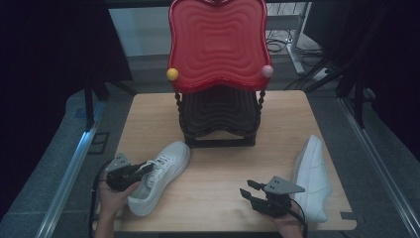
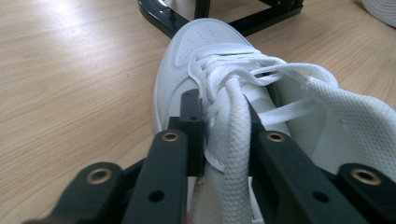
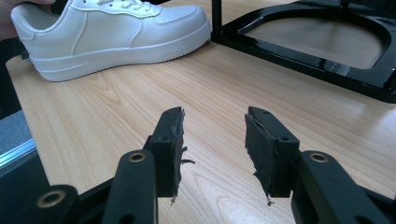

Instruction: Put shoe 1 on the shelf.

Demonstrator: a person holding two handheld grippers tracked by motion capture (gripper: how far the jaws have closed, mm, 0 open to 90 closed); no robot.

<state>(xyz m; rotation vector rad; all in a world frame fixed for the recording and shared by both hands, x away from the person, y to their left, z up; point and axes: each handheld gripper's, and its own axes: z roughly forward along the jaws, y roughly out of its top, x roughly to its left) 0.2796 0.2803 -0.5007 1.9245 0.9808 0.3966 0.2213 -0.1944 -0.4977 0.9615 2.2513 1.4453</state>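
The left gripper (image 1: 130, 173), held in a person's left hand (image 1: 113, 198) at the near left of the wooden table (image 1: 223, 198), has its jaws closed on the tongue and laces (image 2: 229, 121) of a white sneaker (image 1: 159, 174). In the left gripper view the two black jaws flank a thick band of white lace and fabric, pressing it from both sides, with the shoe's perforated toe pointing away toward the black base of a stool.

The sneaker sits upright on its sole, toe angled toward the middle of the table and nearly touching the foot of the black stool (image 1: 220, 119). Its heel lies close to the near left edge, beside the hand.

The right gripper (image 1: 252, 194) hovers over bare wood at the near right, its jaws standing apart with nothing between them; the right gripper view shows frayed dark pads (image 3: 173, 140) facing each other over the tabletop. From there the held sneaker appears side-on at the far left, the stool's glossy black frame (image 3: 299, 51) to the right.

A second white sneaker (image 1: 313, 176) lies just beside the right gripper, along the right edge of the table, on its side with the sole turned outward.

A red stool (image 1: 218, 42) is stacked on the black one at the table's far side, with a yellow ball (image 1: 172, 74) and a pink ball (image 1: 267, 71) at its corners.
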